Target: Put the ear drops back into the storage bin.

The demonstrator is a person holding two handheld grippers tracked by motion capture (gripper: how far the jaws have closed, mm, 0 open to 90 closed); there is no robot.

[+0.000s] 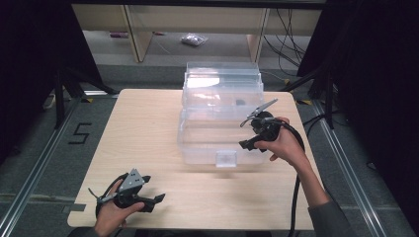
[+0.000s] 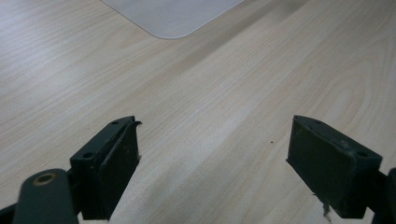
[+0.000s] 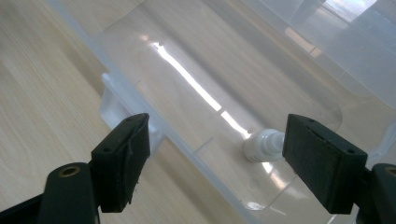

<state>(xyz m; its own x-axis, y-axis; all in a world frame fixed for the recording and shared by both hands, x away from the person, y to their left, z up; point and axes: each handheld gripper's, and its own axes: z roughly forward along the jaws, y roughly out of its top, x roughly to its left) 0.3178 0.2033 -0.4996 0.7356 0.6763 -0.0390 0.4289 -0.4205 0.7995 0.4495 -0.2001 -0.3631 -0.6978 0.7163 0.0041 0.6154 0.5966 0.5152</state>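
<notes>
A clear plastic bin (image 1: 207, 143) stands in the middle of the wooden table (image 1: 143, 128), its lid (image 1: 222, 79) tipped up at the back. My right gripper (image 1: 245, 144) hovers at the bin's front right corner, held in a hand, jaws wide apart with nothing between them. In the right gripper view, the gripper (image 3: 217, 158) looks down through the bin's clear wall (image 3: 154, 70) at a small white capped thing (image 3: 264, 144) lying inside. My left gripper (image 1: 157, 200) rests low near the table's front left, open and empty. In its own view the gripper (image 2: 212, 158) frames bare wood, with a bin corner (image 2: 173, 16) farther off.
A white latch (image 1: 226, 158) sits on the bin's front wall. The right gripper's cable (image 1: 296, 192) trails off the front edge. Beyond the table are wooden shelf legs (image 1: 141, 39), dark stands (image 1: 64, 89) at both sides, and a floor mark "5" (image 1: 80, 133) on the left.
</notes>
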